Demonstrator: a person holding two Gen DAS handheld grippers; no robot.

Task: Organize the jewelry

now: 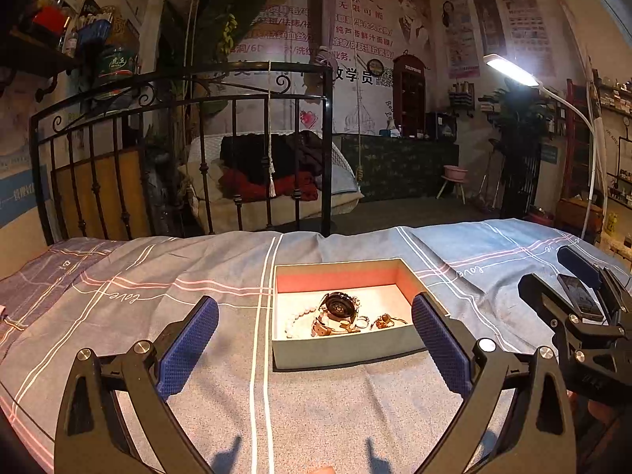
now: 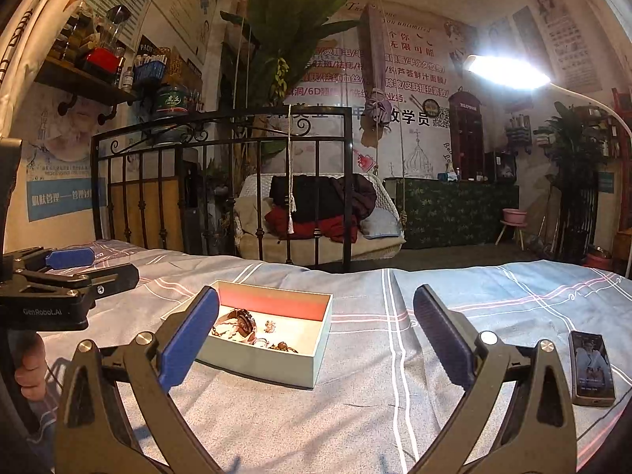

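Careful: both your claws, left claw (image 1: pixel 314 339) and right claw (image 2: pixel 316 339), gape empty; the box (image 1: pixel 347 349) ahead holds a tangled watch (image 1: pixel 339 306) and beads (image 1: pixel 296 322), so you may snag several.

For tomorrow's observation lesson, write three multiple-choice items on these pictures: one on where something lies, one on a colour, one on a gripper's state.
1. Where does the watch lie?
A. On the bedspread beside the phone
B. Inside the open box
C. Between the right gripper's fingers

2. What colour is the box's inner back wall?
A. Red
B. Green
C. Black

3. How does the left gripper stand?
A. Shut on a bracelet
B. Shut on nothing
C. Open, holding nothing

Answers: 1 B, the watch sits among the jewelry within the box walls. 2 A, the wall behind the jewelry shows red. 3 C, its blue pads stand wide apart with only bedspread and box beyond them.
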